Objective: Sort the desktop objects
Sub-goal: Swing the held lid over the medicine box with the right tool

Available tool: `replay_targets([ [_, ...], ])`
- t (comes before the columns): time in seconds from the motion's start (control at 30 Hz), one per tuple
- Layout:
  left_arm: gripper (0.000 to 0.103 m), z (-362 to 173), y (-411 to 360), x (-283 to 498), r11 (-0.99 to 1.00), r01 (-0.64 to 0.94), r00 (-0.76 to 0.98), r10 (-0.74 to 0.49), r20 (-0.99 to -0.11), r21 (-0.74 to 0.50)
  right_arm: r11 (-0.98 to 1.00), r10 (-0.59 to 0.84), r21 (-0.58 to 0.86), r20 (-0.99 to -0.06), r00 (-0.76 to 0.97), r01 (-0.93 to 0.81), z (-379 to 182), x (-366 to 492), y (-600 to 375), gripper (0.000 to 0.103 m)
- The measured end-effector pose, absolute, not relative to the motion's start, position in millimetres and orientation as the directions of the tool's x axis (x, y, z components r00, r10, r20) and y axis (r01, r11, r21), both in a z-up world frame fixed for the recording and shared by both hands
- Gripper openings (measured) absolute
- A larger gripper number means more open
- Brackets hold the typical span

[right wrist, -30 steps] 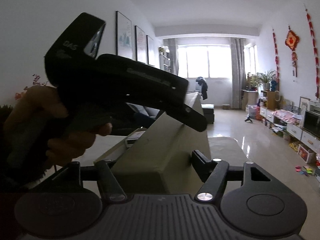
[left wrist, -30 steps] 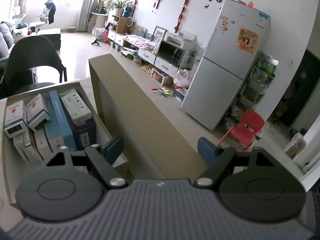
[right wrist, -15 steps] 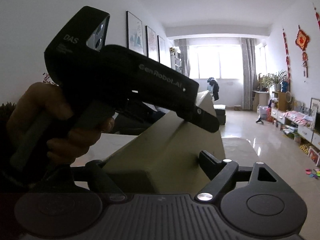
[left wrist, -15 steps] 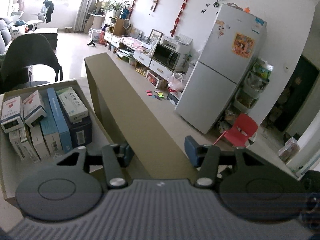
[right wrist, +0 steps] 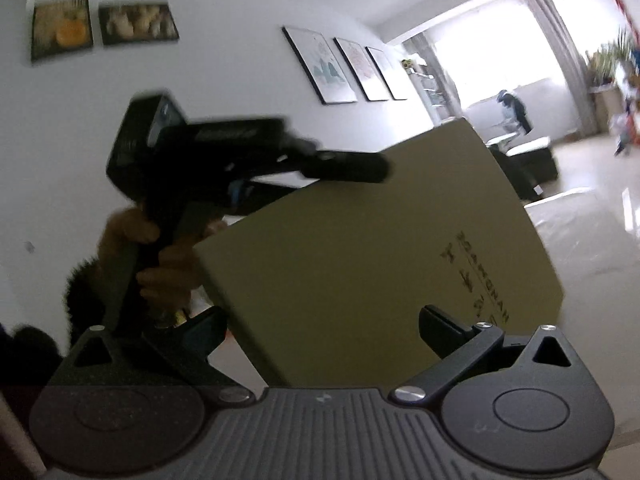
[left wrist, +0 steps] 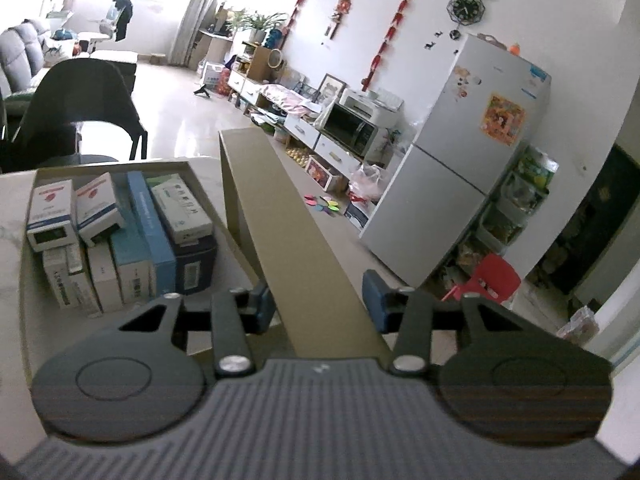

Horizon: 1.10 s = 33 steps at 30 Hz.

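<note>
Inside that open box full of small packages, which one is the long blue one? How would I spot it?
Start at the shallow open box left of the raised olive lid. Among its packages, find the long blue carton in the middle. It is the only light blue one, narrow and longest, flanked by white cartons.

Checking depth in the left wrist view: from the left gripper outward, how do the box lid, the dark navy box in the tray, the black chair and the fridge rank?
1. Box lid, between the left gripper's fingers.
2. Dark navy box, just left, in the tray.
3. Black chair, beyond the tray, upper left.
4. Fridge, on the right; roughly as far as the chair, too close to call.
</note>
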<state>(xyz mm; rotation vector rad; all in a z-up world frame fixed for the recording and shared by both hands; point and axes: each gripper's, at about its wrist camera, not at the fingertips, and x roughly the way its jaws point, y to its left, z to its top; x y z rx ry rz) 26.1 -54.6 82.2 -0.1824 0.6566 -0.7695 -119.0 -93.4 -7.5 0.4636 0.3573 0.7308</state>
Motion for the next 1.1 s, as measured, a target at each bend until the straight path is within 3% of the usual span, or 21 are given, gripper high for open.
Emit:
replay_targets([
  [0.17, 0.042, 80, -40, 28, 0.744, 0.556, 0.568, -0.665, -0.485, -0.371, 0.591, 0.681, 0.682, -0.136, 0.719, -0.431, -38, -103, -139, 0.102],
  [0.33, 0.040, 76, -31, 30, 0.783, 0.529, 0.608, -0.619, -0.496, -0.329, 0.510, 0.669, 0.838, -0.242, 0.703, -0.196, -90, -101, -149, 0.097],
  [0.47, 0.041, 72, -25, 33, 0.773, 0.532, 0.596, -0.632, -0.494, -0.347, 0.510, 0.679, 0.853, -0.318, 0.662, -0.114, -119, -97, -140, 0.097],
  [0.7, 0.041, 54, -2, 45, 0.735, 0.518, 0.554, -0.678, -0.483, -0.438, 0.440, 0.726, 0.889, -0.272, 0.632, -0.123, -133, -86, -126, 0.089],
  [1.1, 0.047, 19, 28, 55, 0.701, 0.478, 0.532, -0.710, -0.461, -0.529, 0.450, 0.653, 0.889, -0.259, 0.711, -0.089, -126, -92, -131, 0.089],
])
